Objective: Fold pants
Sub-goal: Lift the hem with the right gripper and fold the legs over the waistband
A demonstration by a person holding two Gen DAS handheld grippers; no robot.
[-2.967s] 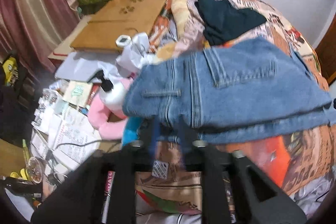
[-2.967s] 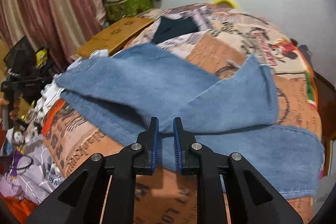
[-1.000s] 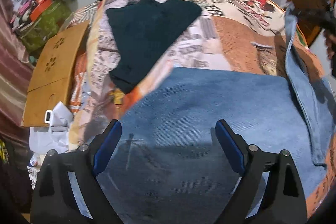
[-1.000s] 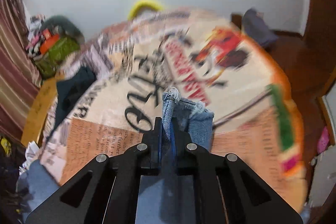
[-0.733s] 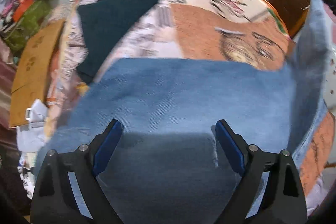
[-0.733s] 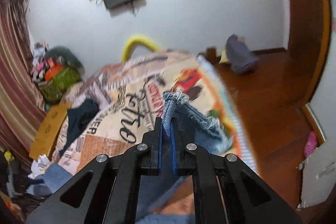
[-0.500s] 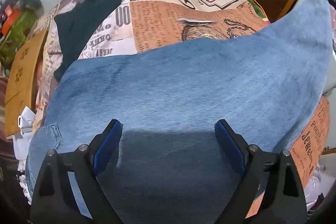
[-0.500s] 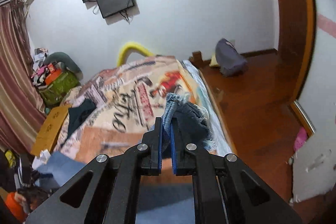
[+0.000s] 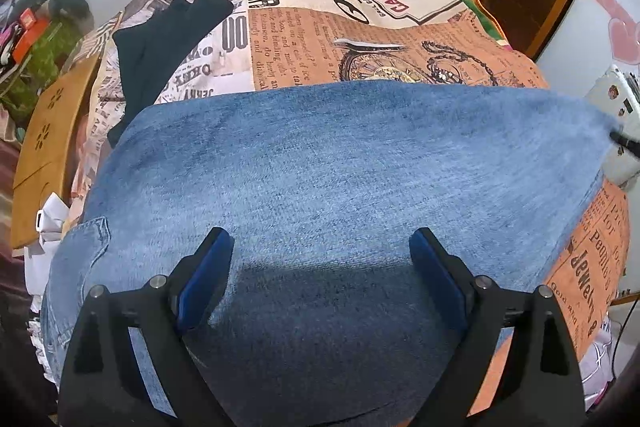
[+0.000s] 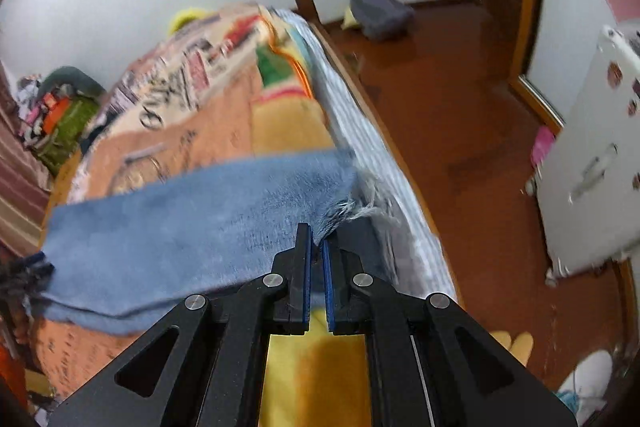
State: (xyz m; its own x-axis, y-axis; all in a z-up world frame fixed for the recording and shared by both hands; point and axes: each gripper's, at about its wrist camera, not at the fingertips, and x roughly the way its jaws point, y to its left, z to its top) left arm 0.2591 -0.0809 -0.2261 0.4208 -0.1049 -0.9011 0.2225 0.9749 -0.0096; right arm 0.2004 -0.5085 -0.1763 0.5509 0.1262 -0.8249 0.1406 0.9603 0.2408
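The blue denim pants (image 9: 328,163) lie stretched across the printed bedspread (image 9: 360,27). My left gripper (image 9: 320,255) is wide open, its fingers resting on or just above the denim near the waist end, where a back pocket (image 9: 86,243) shows at the left. My right gripper (image 10: 317,247) is shut on the frayed hem of a pant leg (image 10: 192,223) and holds it pulled out over the bed's right edge. The tip of the right gripper shows at the far right of the left wrist view (image 9: 624,143).
A black garment (image 9: 164,39) lies on the bed behind the pants. A wooden lap desk (image 9: 44,147) and clutter sit off the bed's left side. A brown wooden floor (image 10: 460,115), a white cabinet (image 10: 592,167) and a door frame lie to the right.
My right gripper has carried the pant hem up and out to the right, unfolding the leg flat. My left gripper opened and now sits over the spread denim.
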